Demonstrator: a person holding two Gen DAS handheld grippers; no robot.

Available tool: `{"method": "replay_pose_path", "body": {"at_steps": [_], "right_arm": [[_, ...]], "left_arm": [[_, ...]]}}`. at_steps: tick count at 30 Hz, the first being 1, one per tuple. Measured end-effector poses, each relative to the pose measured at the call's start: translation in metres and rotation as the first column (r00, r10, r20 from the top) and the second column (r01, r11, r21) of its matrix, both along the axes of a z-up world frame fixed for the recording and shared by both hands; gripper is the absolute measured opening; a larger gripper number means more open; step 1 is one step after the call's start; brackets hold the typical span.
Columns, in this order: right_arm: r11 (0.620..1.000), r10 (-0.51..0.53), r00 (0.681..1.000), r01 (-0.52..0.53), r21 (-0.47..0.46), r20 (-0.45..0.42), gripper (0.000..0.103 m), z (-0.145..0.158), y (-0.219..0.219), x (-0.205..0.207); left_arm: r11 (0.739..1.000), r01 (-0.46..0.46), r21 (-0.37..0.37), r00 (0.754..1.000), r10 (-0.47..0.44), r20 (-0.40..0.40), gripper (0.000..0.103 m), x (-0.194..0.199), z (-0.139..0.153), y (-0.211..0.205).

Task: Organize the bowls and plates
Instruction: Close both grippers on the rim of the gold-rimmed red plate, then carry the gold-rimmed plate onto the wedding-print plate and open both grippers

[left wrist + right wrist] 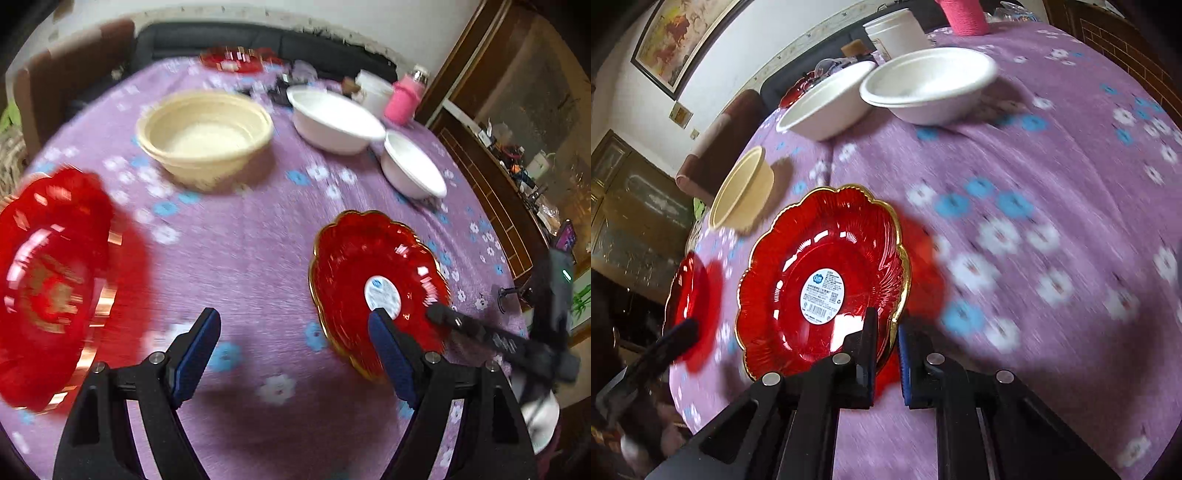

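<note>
My right gripper (888, 345) is shut on the near rim of a red scalloped plate (823, 280) with a gold edge and a white label at its centre. The plate tilts up off the purple flowered tablecloth (1052, 184). From the left wrist, the same plate (369, 266) lies at the right with the right gripper (439, 314) on its edge. My left gripper (295, 350) is open over bare cloth, with nothing between its blue pads. A second red plate (55, 284) sits to its left, also seen as a second red plate (690, 295). Further back stand a cream bowl (205, 134) and two white bowls (332, 118) (413, 166).
A third red plate (236, 59) lies at the table's far edge. A pink bottle (404, 96) and a white tub (373, 90) stand at the back right. A brown chair (74, 74) stands at the table's far left, and a wooden cabinet (498, 184) is to the right.
</note>
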State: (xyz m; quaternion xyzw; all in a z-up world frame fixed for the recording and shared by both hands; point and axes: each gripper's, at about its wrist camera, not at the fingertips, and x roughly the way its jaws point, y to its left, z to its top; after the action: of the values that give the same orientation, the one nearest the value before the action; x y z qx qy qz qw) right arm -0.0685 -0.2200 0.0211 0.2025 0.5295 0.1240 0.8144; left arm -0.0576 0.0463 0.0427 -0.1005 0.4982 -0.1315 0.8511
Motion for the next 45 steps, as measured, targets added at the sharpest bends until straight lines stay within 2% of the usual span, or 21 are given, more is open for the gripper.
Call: {"method": "replay_pose_path", "body": {"at_steps": [4, 7, 9, 13, 14, 17, 21, 24, 30, 38, 40, 41, 42, 45], "right_arm": [[1.0, 0.01, 1.0, -0.01, -0.019, 0.01, 0.011, 0.0, -0.004, -0.015], [1.0, 0.014, 1.0, -0.013, -0.021, 0.026, 0.013, 0.001, -0.003, -0.017], [1.0, 0.015, 0.999, -0.014, -0.028, 0.041, 0.013, 0.001, -0.004, -0.019], [1.0, 0.006, 0.999, -0.005, -0.008, 0.049, 0.013, -0.002, -0.003, -0.019], [1.0, 0.001, 0.999, -0.001, -0.001, 0.055, 0.013, -0.003, -0.003, -0.019], [1.0, -0.012, 0.998, 0.012, 0.003, 0.064, 0.013, -0.003, -0.003, -0.017], [1.0, -0.024, 0.998, 0.024, 0.005, 0.066, 0.013, -0.003, -0.005, -0.017], [0.999, -0.03, 0.997, 0.033, -0.033, 0.075, 0.013, 0.0, -0.001, -0.022], [0.999, -0.022, 0.992, 0.028, -0.046, 0.125, 0.013, 0.019, 0.011, -0.034], [0.996, 0.074, 0.977, -0.064, -0.054, 0.2, 0.013, 0.062, 0.07, -0.035], [0.993, 0.111, 0.97, -0.101, -0.053, 0.218, 0.013, 0.07, 0.092, -0.033], [0.987, 0.157, 0.958, -0.148, -0.056, 0.24, 0.014, 0.08, 0.12, -0.03], [0.987, 0.157, 0.958, -0.148, -0.056, 0.24, 0.014, 0.08, 0.12, -0.03], [0.973, 0.229, 0.937, -0.22, -0.063, 0.264, 0.014, 0.092, 0.165, -0.026]], "left_arm": [[0.999, 0.017, -0.037, 0.997, -0.02, -0.076, 0.081, 0.017, -0.024, -0.018], [0.999, 0.031, -0.005, 0.999, -0.032, -0.043, 0.081, 0.025, -0.025, -0.033], [0.998, 0.055, 0.005, 0.998, -0.055, -0.031, 0.075, 0.029, -0.025, -0.042], [0.993, 0.085, 0.076, 0.996, -0.085, -0.009, 0.056, 0.035, -0.027, -0.06], [0.992, 0.087, 0.09, 0.996, -0.087, -0.002, 0.054, 0.035, -0.027, -0.062], [0.991, 0.073, 0.115, 0.997, -0.074, 0.007, 0.054, 0.033, -0.027, -0.066], [0.993, 0.066, 0.103, 0.998, -0.067, 0.003, 0.053, 0.03, -0.025, -0.064], [0.992, 0.068, 0.105, 0.997, -0.071, 0.031, 0.046, 0.023, -0.018, -0.06], [0.998, 0.034, 0.046, 0.996, -0.037, 0.077, 0.045, 0.006, 0.001, -0.038], [0.996, -0.09, -0.018, 0.984, 0.092, 0.154, 0.045, -0.022, 0.042, 0.035], [0.989, -0.144, -0.028, 0.972, 0.147, 0.183, 0.045, -0.03, 0.056, 0.064], [0.985, -0.168, -0.03, 0.966, 0.171, 0.194, 0.045, -0.033, 0.061, 0.077], [0.98, -0.196, -0.029, 0.958, 0.198, 0.205, 0.045, -0.036, 0.066, 0.09], [0.962, -0.272, -0.029, 0.936, 0.271, 0.224, 0.046, -0.041, 0.075, 0.129]]}}
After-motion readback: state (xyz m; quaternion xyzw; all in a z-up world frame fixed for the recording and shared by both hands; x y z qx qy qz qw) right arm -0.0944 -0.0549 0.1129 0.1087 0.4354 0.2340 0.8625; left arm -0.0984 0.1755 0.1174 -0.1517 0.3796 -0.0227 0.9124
